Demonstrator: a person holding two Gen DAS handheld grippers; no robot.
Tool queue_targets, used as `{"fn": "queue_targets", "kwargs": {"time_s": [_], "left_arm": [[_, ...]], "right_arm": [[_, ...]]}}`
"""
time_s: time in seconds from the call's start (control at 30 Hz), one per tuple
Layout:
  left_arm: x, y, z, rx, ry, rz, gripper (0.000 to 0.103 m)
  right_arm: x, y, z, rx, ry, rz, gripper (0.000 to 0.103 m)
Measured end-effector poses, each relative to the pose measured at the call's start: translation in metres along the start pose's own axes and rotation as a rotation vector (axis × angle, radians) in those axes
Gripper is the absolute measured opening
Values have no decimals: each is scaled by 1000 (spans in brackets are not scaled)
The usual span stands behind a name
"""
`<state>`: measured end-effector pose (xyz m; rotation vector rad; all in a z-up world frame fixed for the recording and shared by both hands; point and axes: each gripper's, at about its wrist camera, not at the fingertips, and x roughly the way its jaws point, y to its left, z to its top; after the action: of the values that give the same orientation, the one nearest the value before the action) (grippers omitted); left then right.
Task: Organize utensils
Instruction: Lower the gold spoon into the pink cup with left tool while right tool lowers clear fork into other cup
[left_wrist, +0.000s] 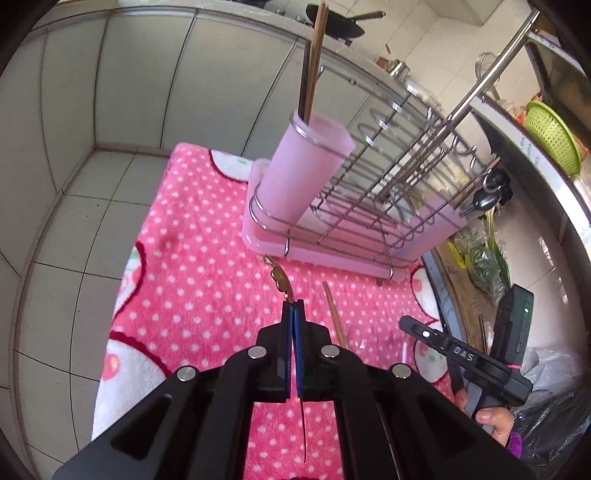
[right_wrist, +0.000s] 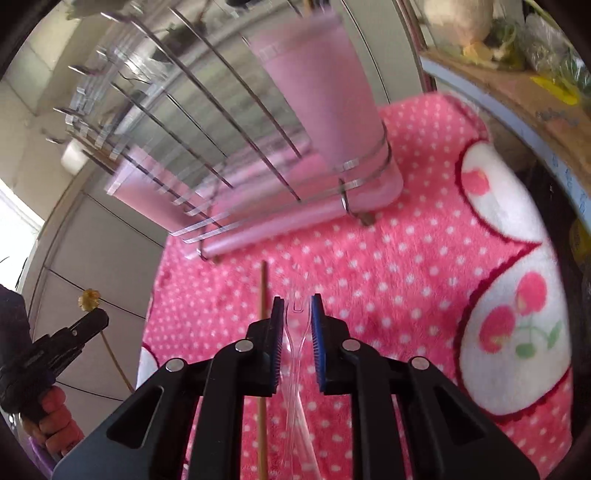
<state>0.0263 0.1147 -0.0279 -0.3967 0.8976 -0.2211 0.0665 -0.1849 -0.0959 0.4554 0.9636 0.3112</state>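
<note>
Judging from how things lie, the sorting is partly done. Nearest in the left wrist view, the left tool (left_wrist: 293, 308) has its blue pads pressed together on a thin amber utensil (left_wrist: 281, 281), whose ornate translucent head pokes out ahead of the tips while its slender stem runs back beneath the jaws; it seems lifted clear of the pink polka-dot cloth (left_wrist: 192, 258). In the right wrist view, the right tool (right_wrist: 297, 306) has a clear plastic fork (right_wrist: 295, 332) between its pads, which stand a little apart; whether they press on it I cannot tell, since the plastic is nearly invisible and the picture is blurred. Just beside it a single wooden chopstick (right_wrist: 263, 332) lies flat on the cloth, not yet picked up. Farther off stands the wire dish rack (left_wrist: 388, 192) on its pink tray, with the pink holder cup (left_wrist: 295, 173) at its corner already carrying several upright chopsticks (left_wrist: 314, 62). What looks left is dropping both held pieces and the loose chopstick into that cup.
</note>
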Motion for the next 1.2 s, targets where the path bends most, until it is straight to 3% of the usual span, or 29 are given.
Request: {"fn": "queue_targets", "kwargs": {"time_s": [0.4,0.6,0.87,0.97,1.2], "left_arm": [[-55,-13,31,4,-173,-17,1],[-74,-22,51,12,-304,-12,1],[-84,-43,94,16,-458,0,1],[-83,-52,109,25,-525,42,1],[-64,-60,136,17,-593,89,1]], "right_arm": [[-104,21,38,-119,-343,123,15],[-138,37,57,-186,-513,153,15],[-166,54,94,-285,-761,107,15],[-167,55,108,-306,-847,80,15],[-146,53,136,-350,-966,-9,15]]}}
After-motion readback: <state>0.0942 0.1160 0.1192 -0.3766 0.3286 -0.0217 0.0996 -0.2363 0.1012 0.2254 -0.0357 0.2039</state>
